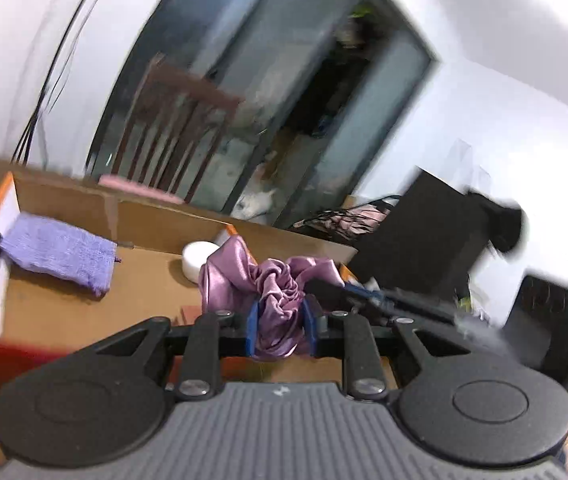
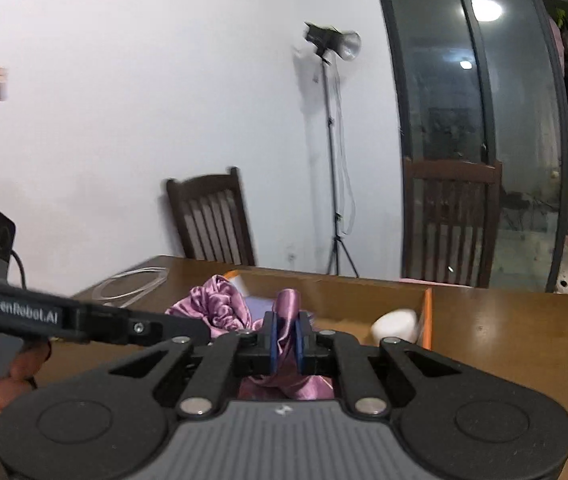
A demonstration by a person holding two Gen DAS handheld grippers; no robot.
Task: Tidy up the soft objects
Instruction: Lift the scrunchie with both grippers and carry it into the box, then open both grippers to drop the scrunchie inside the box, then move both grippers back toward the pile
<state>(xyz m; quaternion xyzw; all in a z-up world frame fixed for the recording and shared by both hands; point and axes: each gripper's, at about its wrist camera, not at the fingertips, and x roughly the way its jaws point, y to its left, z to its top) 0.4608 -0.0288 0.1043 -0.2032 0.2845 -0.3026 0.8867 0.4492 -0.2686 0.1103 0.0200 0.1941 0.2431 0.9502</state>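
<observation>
Together, both tools pinch one pink satin cloth above a cardboard box.
Left wrist view: the left tool point(image 1: 281, 330) clamps bunched pink satin cloth point(image 1: 272, 284) over the cardboard box point(image 1: 84, 280), which holds a purple towel point(image 1: 60, 252). Right wrist view: the right tool point(image 2: 286, 340) grips a fold of the pink satin cloth point(image 2: 220, 304); the box point(image 2: 364, 296) sits on the wooden surface point(image 2: 516, 332).

Towel point(image 1: 58, 250) and cup point(image 1: 198, 258) inside the box point(image 1: 84, 200) on the table point(image 2: 504, 320)
</observation>
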